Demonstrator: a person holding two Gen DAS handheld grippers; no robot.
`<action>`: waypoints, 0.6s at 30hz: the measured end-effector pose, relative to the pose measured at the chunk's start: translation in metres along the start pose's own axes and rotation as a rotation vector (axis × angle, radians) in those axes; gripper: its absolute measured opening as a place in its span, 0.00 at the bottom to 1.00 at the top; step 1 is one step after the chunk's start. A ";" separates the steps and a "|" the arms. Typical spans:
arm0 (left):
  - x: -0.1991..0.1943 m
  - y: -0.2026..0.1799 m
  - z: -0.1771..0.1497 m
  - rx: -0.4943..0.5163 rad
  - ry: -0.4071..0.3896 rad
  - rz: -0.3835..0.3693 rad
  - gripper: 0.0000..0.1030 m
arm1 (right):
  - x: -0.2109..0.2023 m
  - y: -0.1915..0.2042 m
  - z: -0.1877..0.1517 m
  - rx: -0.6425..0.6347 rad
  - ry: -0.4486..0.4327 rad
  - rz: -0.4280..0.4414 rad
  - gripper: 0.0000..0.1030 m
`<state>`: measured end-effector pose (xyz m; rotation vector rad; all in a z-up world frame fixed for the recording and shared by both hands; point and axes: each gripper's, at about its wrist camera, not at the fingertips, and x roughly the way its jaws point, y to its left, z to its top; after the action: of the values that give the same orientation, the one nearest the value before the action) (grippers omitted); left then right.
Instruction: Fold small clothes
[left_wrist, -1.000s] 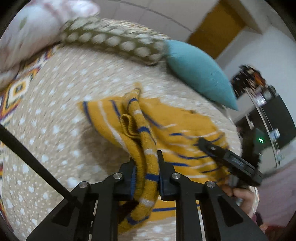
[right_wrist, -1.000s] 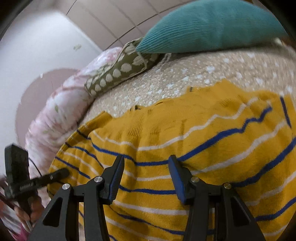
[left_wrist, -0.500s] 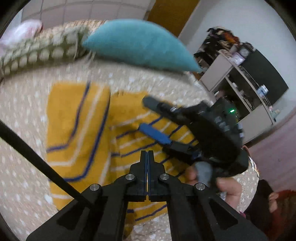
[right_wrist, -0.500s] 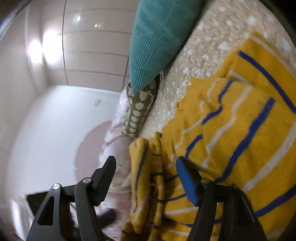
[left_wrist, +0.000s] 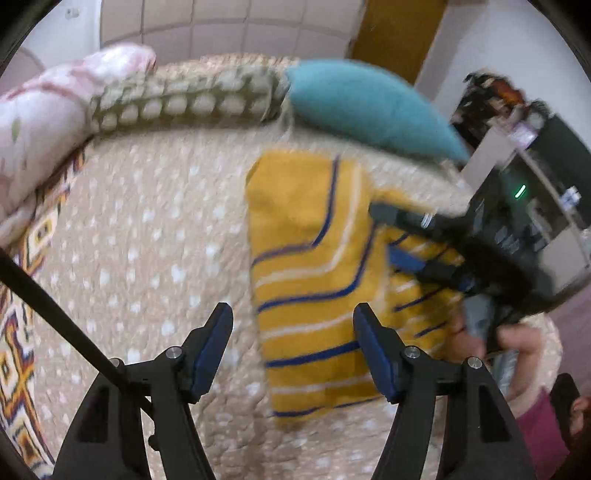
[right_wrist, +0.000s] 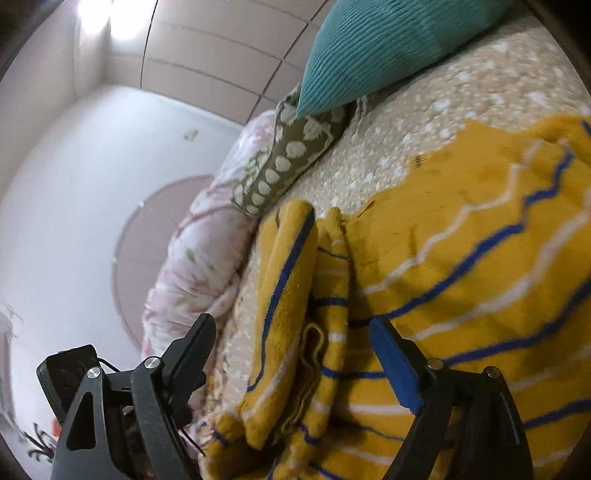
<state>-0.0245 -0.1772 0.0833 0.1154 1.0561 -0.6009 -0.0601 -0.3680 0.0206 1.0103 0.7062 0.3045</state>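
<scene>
A mustard-yellow knit sweater (left_wrist: 314, 266) with blue and white stripes lies on the beige dotted bedspread (left_wrist: 147, 240), its left part folded over the body. My left gripper (left_wrist: 291, 347) is open and empty, hovering just before the sweater's near edge. My right gripper (left_wrist: 391, 236) shows in the left wrist view over the sweater's right side. In the right wrist view the right gripper (right_wrist: 291, 354) is open above the folded sleeve (right_wrist: 288, 295), holding nothing.
A teal cushion (left_wrist: 365, 107), an olive dotted pillow (left_wrist: 184, 99) and a pink floral bundle (left_wrist: 48, 122) lie along the far edge of the bed. A patterned blanket (left_wrist: 18, 332) lies at left. Shelves (left_wrist: 546, 192) stand to the right.
My left gripper held the sleeve, laid it over the sweater, then opened and drew back. My right gripper stayed open and tilted toward the folded side.
</scene>
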 end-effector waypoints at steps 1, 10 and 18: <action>0.007 0.001 -0.004 0.000 0.018 -0.002 0.65 | 0.006 0.003 0.000 -0.016 0.010 -0.007 0.87; 0.005 -0.015 -0.010 -0.015 0.005 -0.068 0.65 | 0.021 0.016 -0.006 -0.212 -0.021 -0.142 0.18; 0.007 -0.044 -0.002 0.006 -0.021 -0.098 0.67 | -0.074 0.018 0.017 -0.241 -0.137 -0.142 0.17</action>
<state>-0.0465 -0.2157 0.0847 0.0622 1.0437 -0.6924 -0.1022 -0.4102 0.0706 0.7400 0.5981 0.1892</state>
